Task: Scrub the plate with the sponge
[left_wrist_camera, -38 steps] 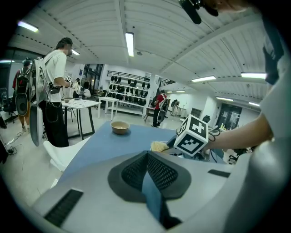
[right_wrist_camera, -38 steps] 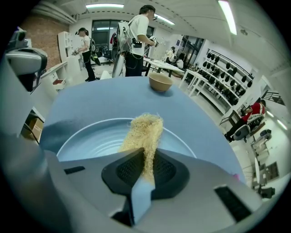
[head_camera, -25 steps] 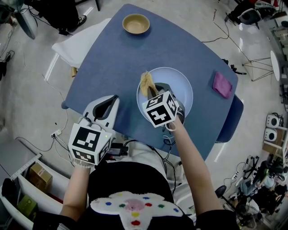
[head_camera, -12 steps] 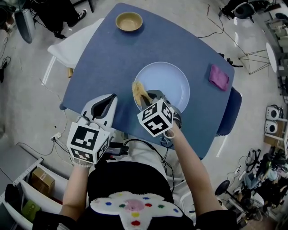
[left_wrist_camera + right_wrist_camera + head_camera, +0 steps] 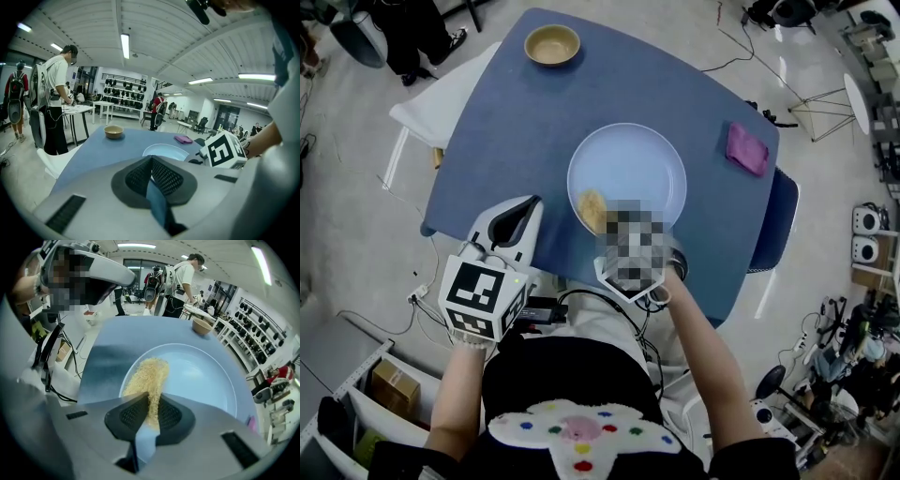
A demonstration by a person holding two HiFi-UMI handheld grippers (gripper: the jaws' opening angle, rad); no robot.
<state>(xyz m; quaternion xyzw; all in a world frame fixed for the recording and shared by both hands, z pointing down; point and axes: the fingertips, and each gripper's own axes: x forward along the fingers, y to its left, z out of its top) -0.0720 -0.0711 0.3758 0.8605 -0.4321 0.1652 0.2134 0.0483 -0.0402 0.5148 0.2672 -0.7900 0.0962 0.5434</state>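
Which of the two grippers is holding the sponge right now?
The right gripper: its jaws are clamped on the tan sponge, which lies on the pale blue plate. The left gripper has its jaws together with nothing between them.

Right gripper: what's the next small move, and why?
Probably drag the sponge across the plate toward its centre and far rim. The right gripper is shut on the sponge, whose free end lies on the plate's near-left part, close to the rim. The rest of the plate's surface lies bare ahead of it, so a stroke that way would likely cover the most.
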